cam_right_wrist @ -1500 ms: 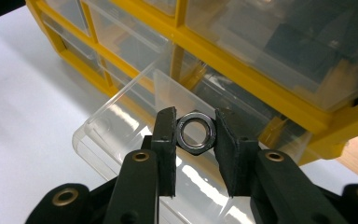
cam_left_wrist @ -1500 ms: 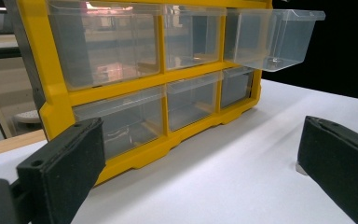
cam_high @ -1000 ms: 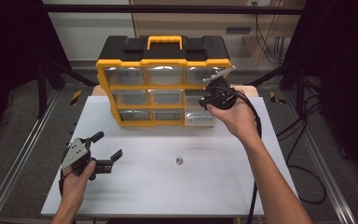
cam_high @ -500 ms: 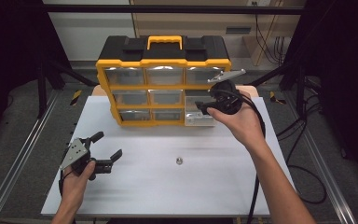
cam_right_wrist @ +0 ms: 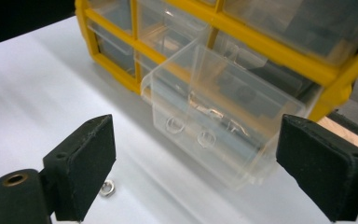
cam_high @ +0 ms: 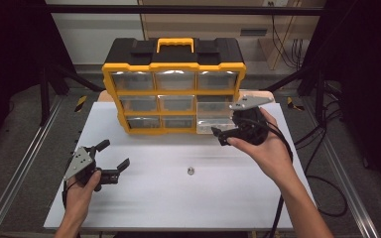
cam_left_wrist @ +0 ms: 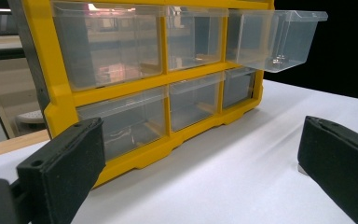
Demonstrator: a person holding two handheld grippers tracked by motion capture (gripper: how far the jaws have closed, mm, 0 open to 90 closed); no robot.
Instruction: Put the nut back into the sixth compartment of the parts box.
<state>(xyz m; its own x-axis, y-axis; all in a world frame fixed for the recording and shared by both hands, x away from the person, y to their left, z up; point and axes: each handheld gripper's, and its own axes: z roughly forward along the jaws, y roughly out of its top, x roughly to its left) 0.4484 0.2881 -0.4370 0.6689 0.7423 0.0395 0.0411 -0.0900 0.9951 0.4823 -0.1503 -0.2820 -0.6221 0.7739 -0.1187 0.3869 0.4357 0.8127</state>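
A yellow and black organizer [cam_high: 173,67] with clear drawers stands at the back of the white table [cam_high: 178,203]. Its right drawer [cam_high: 212,119] in the middle row is pulled out, seen close in the right gripper view [cam_right_wrist: 223,126] and far off in the left gripper view [cam_left_wrist: 279,37]. My right gripper [cam_high: 217,135] hovers just in front of that drawer; its jaws have just been opening and stand open [cam_right_wrist: 196,154], with nothing between them. A small metal nut [cam_high: 190,171] lies on the table, also near the right gripper's left jaw [cam_right_wrist: 107,188]. My left gripper [cam_high: 115,153] rests open at the near left [cam_left_wrist: 200,154].
Dark cables [cam_high: 322,198] trail off the table's right side. Metal frame rails [cam_high: 20,168] run along both sides. A wooden surface [cam_right_wrist: 349,135] shows behind the organizer.
The right gripper has opened, let go of the pulled-out drawer and drawn back from it towards the near right. The left gripper has stayed put.
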